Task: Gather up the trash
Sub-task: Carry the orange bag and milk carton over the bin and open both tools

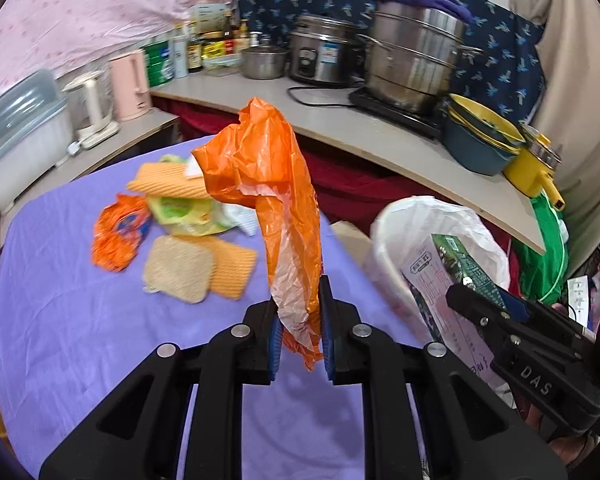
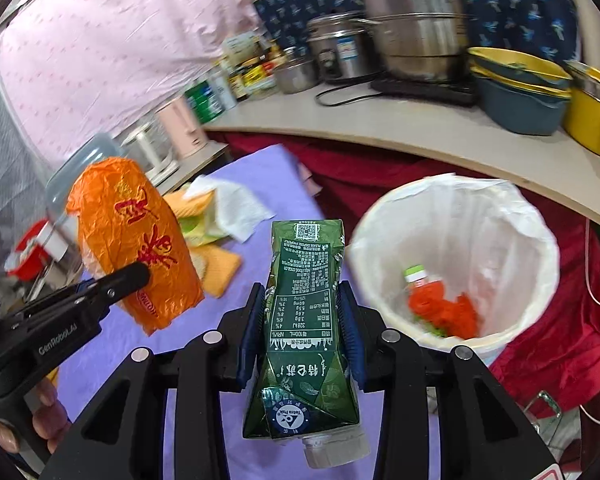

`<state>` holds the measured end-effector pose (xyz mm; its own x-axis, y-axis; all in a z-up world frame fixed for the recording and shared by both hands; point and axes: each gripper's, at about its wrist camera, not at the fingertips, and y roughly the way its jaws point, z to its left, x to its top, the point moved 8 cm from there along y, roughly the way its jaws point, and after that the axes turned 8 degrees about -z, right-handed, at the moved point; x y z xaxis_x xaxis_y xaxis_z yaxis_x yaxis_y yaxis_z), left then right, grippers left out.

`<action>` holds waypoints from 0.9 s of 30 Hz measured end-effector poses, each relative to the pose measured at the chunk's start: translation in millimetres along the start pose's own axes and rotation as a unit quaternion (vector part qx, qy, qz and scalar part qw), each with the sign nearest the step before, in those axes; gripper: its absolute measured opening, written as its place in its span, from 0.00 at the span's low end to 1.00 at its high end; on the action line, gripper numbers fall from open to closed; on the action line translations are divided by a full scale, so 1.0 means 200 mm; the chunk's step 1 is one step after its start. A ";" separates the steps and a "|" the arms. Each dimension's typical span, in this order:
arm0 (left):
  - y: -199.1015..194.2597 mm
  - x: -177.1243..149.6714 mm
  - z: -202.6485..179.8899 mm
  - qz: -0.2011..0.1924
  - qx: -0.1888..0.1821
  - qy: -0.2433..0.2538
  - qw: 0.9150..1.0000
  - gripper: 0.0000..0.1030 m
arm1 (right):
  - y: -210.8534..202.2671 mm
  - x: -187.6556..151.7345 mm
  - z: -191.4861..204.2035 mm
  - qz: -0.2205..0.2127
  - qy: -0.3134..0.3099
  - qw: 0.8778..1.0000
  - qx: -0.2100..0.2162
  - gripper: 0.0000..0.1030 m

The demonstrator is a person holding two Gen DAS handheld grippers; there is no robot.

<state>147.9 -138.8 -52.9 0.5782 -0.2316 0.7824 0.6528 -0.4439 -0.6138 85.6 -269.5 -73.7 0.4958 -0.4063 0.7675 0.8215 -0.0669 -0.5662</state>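
Two grippers are each clamped on a piece of trash above the purple-covered table [image 1: 80, 340]. The left gripper [image 1: 299, 332] has its blue pads pressed against the lower end of an orange plastic bag [image 1: 260, 184], which stands up crumpled from between the fingers; in the right wrist view the same bag [image 2: 128, 240] shows red printed characters. The right gripper [image 2: 302, 336] is closed on a green drink carton [image 2: 304, 320], held with its white cap end toward the camera and its printed panel pointing away; in the left wrist view the carton [image 1: 456, 264] sits in front of the bin. Just right of the carton stands a trash bin lined with a white bag [image 2: 512, 216], beside the table edge, with a small bottle and orange and green scraps at its bottom. On the table beyond the grippers lie an orange snack wrapper [image 1: 118, 232], a yellow-green wrapper [image 1: 184, 212], orange cloths with a tan scrubber [image 1: 178, 268], and a white tissue [image 2: 236, 208]. A counter [image 1: 340, 120] behind carries steel pots, a rice cooker, bottles and yellow-rimmed bowls.
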 end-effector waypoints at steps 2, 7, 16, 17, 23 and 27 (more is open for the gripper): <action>0.03 0.02 -0.11 0.002 -0.013 0.010 1.000 0.15 | -0.01 0.03 -0.11 -0.006 0.013 1.000 -0.014 0.35; 0.14 0.05 -0.37 0.012 -0.043 0.044 0.998 0.15 | -0.04 0.07 -0.36 -0.019 0.034 0.998 -0.050 0.35; 0.34 0.03 -0.73 0.043 -0.087 0.082 0.992 0.16 | 0.01 0.10 -0.69 -0.021 0.076 0.993 -0.090 0.35; 0.36 0.03 -0.75 0.047 -0.089 0.083 0.991 0.16 | 0.03 0.10 -0.72 -0.020 0.080 0.992 -0.092 0.35; 0.49 0.01 -0.81 0.067 -0.096 0.085 0.989 0.18 | 0.08 0.09 -0.83 -0.014 0.099 0.989 -0.106 0.35; 0.52 0.01 -0.81 0.065 -0.089 0.091 0.990 0.28 | 0.11 0.09 -0.86 -0.012 0.102 0.989 -0.111 0.35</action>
<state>137.7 -325.1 -98.3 0.5428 -0.4411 0.7147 0.4728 -0.5428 -0.6941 64.7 -435.8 -123.8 0.3912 -0.5759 0.7178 0.7395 -0.2675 -0.6177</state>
